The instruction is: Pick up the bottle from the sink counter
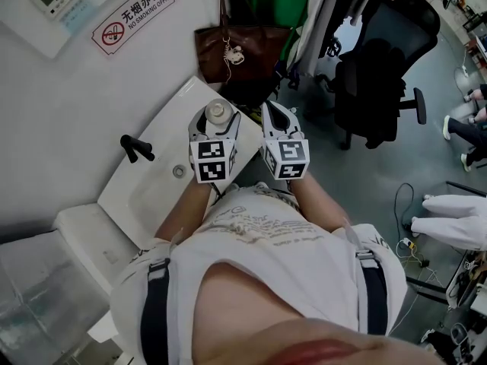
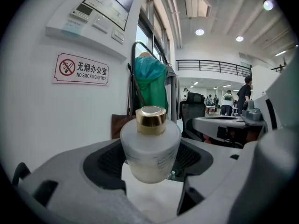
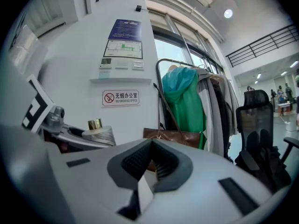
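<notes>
Left tool (image 1: pixel 216 122): grey moulded jaws with black ribbed pads. They stand wide apart and are clamped on the bottle's two sides. A cube of black-and-white square markers sits behind the jaws.
Right tool (image 3: pixel 150 143): same grey shell and black ribbed pads. The jaw tips meet with nothing between them. It is just beside the left tool, off the bench's edge and over the grey floor.
Bottle (image 2: pixel 150 148): squat and round, of frosted pale glass, with soft shoulders and a rounded base. The lower part looks creamier than the top. Fine dark print runs down one side, too small to read.
Cap (image 2: pixel 151 120): a short cylinder, shiny gold, flat on top.
Bottle's place: upright between the left tool's pads, with its base hanging above the white bench. It is near the bench's far end, close to the bag.
Bench (image 1: pixel 185 103): smooth, white and long, with a sunken basin, set against a plain white wall.
Tap (image 1: pixel 137 149): matt black, a stubby bar shape, at the basin's wall side.
Drain (image 1: pixel 179 171): a small round metal ring in the basin floor.
Sign (image 1: pixel 135 14): a flat white plate with a red border and a no-smoking mark, fixed to the wall.
Bag (image 1: pixel 240 52): brown and leather-like, hanging by thin straps beyond the bench.
Chair (image 1: pixel 380 74): a black office chair with armrests, well apart from the bench.
</notes>
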The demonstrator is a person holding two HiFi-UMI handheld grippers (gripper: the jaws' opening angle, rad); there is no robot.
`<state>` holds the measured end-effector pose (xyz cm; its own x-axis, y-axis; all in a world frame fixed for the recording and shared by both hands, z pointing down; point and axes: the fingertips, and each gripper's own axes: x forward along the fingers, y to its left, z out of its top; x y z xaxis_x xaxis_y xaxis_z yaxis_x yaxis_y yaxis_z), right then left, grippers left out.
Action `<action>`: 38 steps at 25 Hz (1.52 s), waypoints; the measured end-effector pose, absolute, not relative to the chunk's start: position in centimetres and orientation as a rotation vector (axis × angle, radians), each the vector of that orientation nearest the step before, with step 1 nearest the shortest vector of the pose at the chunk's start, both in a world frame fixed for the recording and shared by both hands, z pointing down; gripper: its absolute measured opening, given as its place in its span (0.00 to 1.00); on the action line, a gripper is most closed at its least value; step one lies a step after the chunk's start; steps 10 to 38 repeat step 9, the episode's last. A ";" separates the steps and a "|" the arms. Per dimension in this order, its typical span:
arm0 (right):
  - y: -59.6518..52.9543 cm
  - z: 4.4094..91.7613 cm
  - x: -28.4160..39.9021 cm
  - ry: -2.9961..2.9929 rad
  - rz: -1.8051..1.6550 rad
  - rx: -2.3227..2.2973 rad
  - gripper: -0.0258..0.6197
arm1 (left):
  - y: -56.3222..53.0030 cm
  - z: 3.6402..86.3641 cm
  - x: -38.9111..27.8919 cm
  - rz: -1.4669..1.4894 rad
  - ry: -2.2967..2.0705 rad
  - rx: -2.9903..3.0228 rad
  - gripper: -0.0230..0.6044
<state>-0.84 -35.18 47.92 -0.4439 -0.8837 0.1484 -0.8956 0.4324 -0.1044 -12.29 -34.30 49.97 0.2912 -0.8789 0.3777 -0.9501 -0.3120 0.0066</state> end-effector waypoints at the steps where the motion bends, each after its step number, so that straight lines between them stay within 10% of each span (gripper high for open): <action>1: -35.2 47.9 -0.8 -2.598 0.257 1.616 0.08 | -34.3 49.8 -12.2 0.444 -1.686 2.334 0.59; 38: -35.2 47.8 -0.5 -2.601 0.258 1.618 0.08 | -34.5 50.0 -11.9 0.440 -1.670 2.335 0.59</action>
